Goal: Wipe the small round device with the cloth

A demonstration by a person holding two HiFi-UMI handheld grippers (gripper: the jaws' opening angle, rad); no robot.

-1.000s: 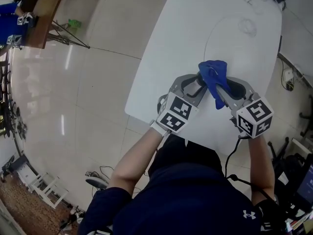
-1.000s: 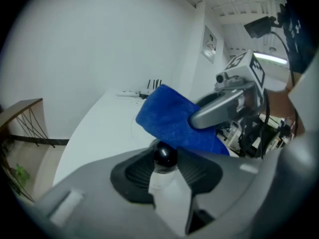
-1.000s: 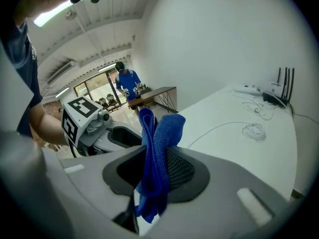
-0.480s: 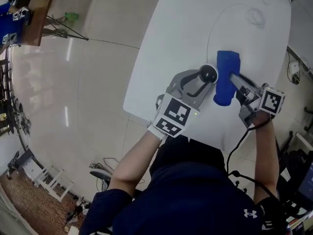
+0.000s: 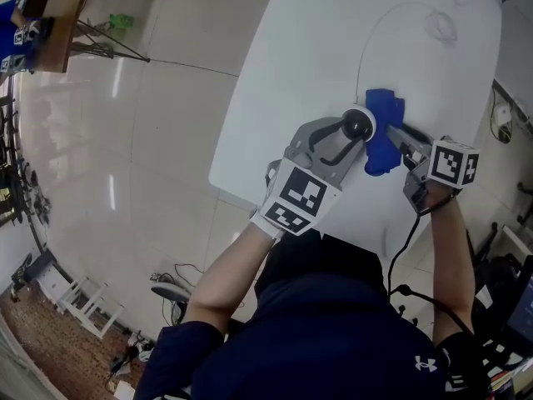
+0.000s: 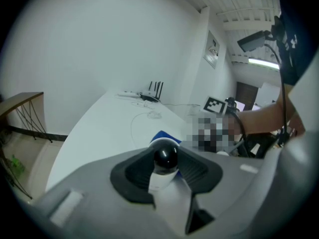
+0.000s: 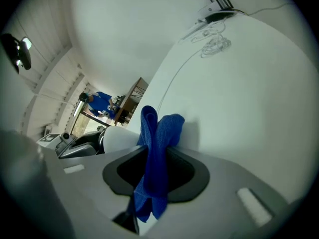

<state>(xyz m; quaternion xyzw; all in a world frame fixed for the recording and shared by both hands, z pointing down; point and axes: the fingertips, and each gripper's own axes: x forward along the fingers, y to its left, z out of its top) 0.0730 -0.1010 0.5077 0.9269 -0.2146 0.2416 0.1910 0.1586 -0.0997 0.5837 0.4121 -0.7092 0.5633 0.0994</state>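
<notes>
The white table runs wide toward twelve o'clock, bare but for a thin cord; its near edge sits close at six. Over that near end the left gripper is clamped on the small round device. At its three o'clock the right gripper pinches the blue cloth, right against the device. Best to hold the device steady and rub in short strokes, away from the edge.
</notes>
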